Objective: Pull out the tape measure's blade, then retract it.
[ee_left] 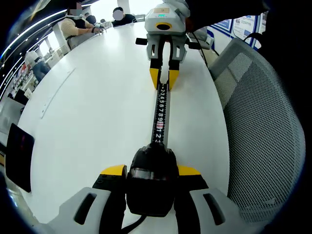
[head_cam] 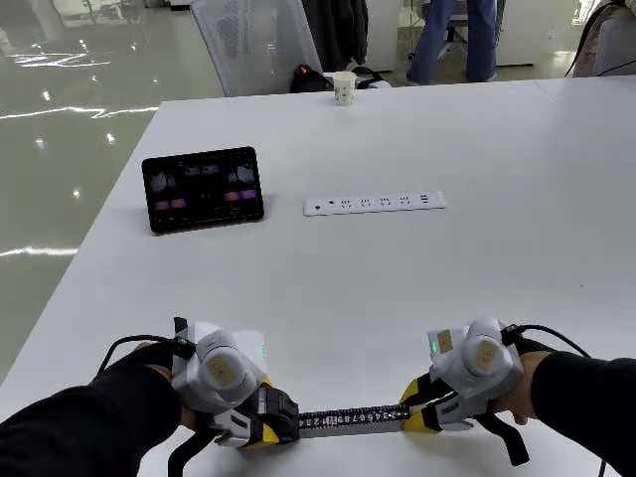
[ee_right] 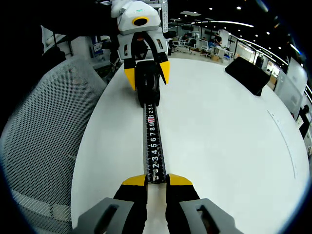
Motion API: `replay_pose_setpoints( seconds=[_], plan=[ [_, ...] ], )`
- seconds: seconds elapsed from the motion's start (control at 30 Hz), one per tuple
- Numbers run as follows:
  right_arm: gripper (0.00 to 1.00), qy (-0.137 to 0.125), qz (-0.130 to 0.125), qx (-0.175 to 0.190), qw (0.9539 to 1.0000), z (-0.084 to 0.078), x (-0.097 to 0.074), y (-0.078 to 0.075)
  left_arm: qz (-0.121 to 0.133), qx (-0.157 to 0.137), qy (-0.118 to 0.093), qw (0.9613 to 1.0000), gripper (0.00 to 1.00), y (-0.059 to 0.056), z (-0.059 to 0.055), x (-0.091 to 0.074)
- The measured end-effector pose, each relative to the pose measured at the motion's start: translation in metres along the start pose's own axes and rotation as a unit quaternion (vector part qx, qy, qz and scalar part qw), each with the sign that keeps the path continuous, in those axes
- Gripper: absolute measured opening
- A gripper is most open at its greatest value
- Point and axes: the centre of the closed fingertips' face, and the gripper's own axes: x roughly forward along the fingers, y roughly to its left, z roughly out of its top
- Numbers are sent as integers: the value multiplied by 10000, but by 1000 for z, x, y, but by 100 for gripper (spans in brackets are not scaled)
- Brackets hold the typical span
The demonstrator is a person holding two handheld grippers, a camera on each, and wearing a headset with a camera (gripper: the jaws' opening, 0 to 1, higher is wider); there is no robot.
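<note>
Down at seven o'clock in the head view, the left gripper (head_cam: 260,417) has its jaws clamped on the black tape measure case (head_cam: 279,414). The blade (head_cam: 353,418) lies flat on the white table (head_cam: 397,288), running toward three o'clock. At five o'clock, the right gripper (head_cam: 415,410) pinches its tip.

Blade (ee_right: 153,141) tip hidden in right gripper (ee_right: 156,181), tablet (head_cam: 203,188) screen unreadable, standing person (head_cam: 481,30) cropped above legs

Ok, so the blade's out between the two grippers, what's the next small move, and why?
Probably ease the right gripper toward the tape measure case, letting the blade retract. The blade already spans the gap, its tip pinched by the right gripper, the case clamped in the left gripper.
</note>
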Motion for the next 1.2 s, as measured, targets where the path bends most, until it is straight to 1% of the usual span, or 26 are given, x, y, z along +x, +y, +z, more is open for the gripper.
replay_pose_setpoints(
  seconds=[0.33,0.87,1.2],
  plan=[
    [10,-28,-17,54,10000,-4,-4,1,-5,-10,-1,10000,32,0,0,0],
    [10,-3,-17,42,10000,-7,-6,-1,7,-35,8,10000,33,0,0,1],
    [10,41,-36,40,10000,-13,-11,-1,11,-39,-13,10000,33,-1,0,1]
  ],
)
